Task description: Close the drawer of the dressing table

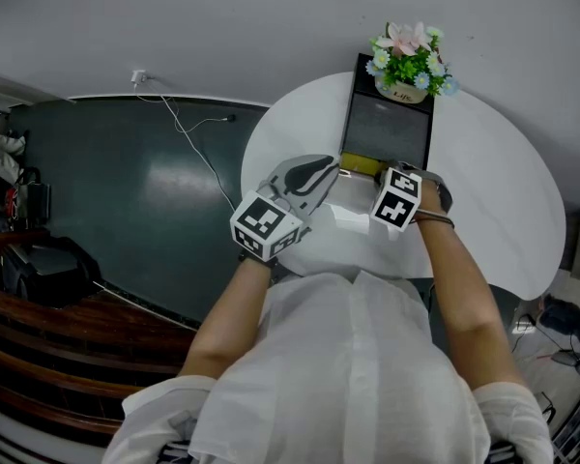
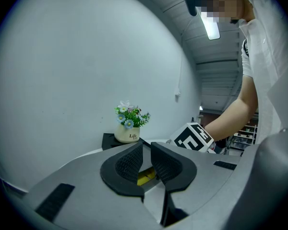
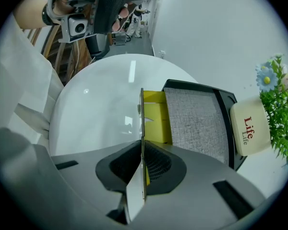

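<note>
The drawer [image 3: 156,116] is pulled out of the dressing table [image 3: 197,123] toward me, its yellow inside showing. My right gripper [image 3: 143,150] is clenched on the drawer's thin front panel [image 3: 142,128], which stands edge-on between the pads. The dressing table lies straight ahead of that gripper, with the flower pot [image 3: 249,128] at its far end, so I judge the drawer slides along the line from me to the pot. Closing it should be a straight push away from me. My left gripper [image 2: 144,159] hangs just left of the drawer over the white table [image 1: 503,211], its jaws nearly together on nothing.
</note>
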Available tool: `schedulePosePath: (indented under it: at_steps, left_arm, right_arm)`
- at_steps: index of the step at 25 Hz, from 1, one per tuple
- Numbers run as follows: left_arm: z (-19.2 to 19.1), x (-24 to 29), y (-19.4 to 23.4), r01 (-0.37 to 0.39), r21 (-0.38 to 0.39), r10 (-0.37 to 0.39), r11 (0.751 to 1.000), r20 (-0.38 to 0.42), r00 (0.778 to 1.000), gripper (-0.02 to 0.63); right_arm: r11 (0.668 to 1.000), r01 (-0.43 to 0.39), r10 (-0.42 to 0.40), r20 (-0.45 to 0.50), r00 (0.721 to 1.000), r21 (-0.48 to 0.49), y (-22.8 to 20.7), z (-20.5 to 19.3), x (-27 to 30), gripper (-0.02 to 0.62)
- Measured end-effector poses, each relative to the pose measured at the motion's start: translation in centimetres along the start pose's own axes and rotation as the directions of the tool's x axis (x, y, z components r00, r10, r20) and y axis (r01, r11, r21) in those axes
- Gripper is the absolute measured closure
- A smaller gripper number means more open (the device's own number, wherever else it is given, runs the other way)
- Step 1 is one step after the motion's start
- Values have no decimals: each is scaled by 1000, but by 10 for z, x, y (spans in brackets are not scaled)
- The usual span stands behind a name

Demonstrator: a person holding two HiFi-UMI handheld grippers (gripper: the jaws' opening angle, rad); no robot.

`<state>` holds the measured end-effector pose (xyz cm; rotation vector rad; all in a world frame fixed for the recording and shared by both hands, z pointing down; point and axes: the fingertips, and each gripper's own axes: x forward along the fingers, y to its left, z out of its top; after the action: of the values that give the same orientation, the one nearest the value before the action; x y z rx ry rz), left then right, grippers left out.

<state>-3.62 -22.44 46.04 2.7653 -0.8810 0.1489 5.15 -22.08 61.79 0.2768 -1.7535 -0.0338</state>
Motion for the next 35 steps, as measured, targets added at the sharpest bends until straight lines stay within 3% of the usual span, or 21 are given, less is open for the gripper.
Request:
schedulePosePath:
  at_steps: [14,20,28,35]
  left_arm:
    - [0,7,-2,9,3,-9,1000,-2,1000,557]
    - [1,7,-9,24,8,-24,1000,2,1000,557]
    - [-1,10,-17,51,17,-50,999,-9,999,557]
    - [-2,7,-16,46,17,-45,999,-16,999,557]
  right_arm:
    - [996,56,-58,28,998,75,-15,3,-7,574]
    - [990,76,-81,38,996,118,-2,3,-22,574]
    - [975,81,-81,-12,997,207,12,-12,-5,583]
    - [974,122,-113,-56,992,190,4,-22,1,586]
